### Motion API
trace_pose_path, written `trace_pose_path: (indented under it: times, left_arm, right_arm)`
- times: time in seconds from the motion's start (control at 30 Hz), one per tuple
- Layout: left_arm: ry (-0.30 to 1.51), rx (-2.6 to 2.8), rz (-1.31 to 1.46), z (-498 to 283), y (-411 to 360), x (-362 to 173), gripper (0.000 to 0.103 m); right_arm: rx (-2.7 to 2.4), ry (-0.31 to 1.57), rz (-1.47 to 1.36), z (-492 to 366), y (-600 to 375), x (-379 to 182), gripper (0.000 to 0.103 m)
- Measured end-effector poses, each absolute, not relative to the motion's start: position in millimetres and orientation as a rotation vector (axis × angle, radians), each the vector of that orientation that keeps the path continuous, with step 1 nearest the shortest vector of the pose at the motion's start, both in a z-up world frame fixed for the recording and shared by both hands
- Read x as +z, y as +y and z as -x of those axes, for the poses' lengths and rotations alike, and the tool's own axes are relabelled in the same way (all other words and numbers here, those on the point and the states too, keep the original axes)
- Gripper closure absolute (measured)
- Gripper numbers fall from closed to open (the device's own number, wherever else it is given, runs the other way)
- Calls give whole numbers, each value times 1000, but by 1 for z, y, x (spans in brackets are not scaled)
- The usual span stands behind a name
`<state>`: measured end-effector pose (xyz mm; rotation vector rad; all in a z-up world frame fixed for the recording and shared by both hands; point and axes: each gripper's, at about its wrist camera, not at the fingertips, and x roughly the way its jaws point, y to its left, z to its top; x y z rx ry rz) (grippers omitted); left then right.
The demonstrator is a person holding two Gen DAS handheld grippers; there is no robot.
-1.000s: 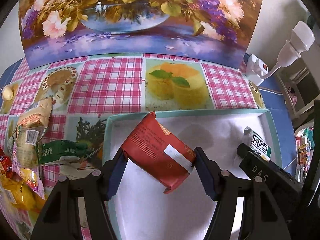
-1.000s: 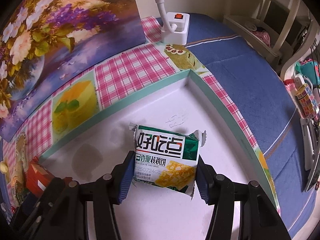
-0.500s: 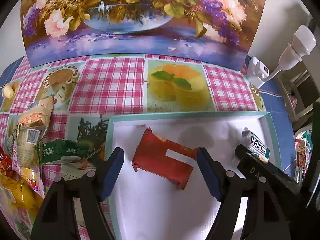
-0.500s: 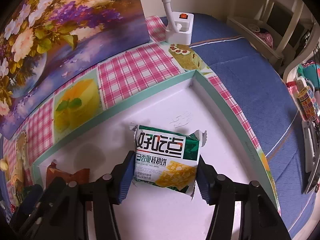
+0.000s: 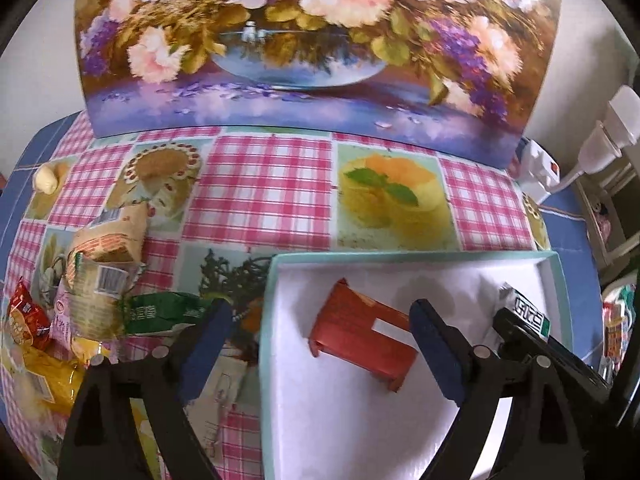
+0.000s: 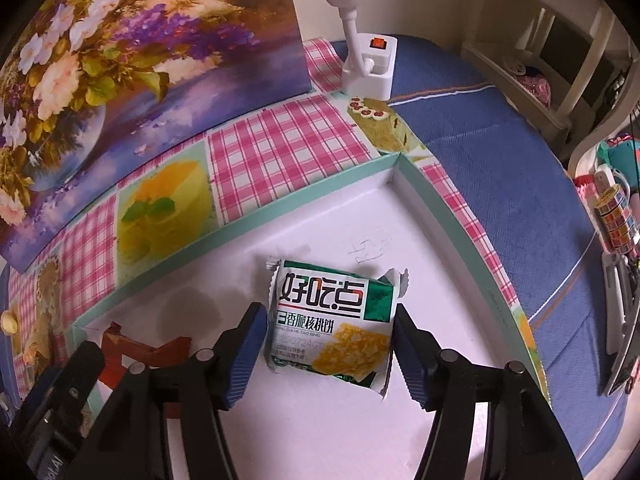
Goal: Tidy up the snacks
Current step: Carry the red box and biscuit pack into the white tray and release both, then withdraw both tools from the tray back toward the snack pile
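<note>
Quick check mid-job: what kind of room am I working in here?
Most likely a lived-in home room, not a lab: a food-print checked tablecloth covers the table, a flower painting leans behind it, and cluttered white shelves stand alongside.

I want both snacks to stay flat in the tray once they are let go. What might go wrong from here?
1. The green and white biscuit packet sits between the right tool's just-opened pads; lifting away may snag its crimped edge.
2. The left tool straddles the white tray's teal rim; moving toward the loose snack pile may knock it or the red wrapped snack.
</note>
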<state>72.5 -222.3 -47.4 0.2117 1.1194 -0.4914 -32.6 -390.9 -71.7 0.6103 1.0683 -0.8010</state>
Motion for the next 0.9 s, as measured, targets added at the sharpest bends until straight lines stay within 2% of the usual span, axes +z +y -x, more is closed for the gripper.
trace_pose_path:
  times: [0.23,0.27,0.37,0.5,0.9]
  left_arm:
    - [1106,-423,-201,-80,-215,-49,12]
    - [1105,-414,-199,-81,-213,-49,12]
    - [1104,-390,-190,-85,-210,-49,5]
    - [1104,-369,-177,-88,-205,-49,4]
    - [1091,-340,-168,-93,-200,-47,4]
  right_arm:
    - [-794,1053,-587,31,-390,-69,22]
    - [-791,1050,-583,31,-389,-69,16]
    - [-786,1042,-574,29,-388,-68,9]
    - [-785,1036,-571,29,-387,-67,0]
    - [-796,1036,-574,32,-389,-67,0]
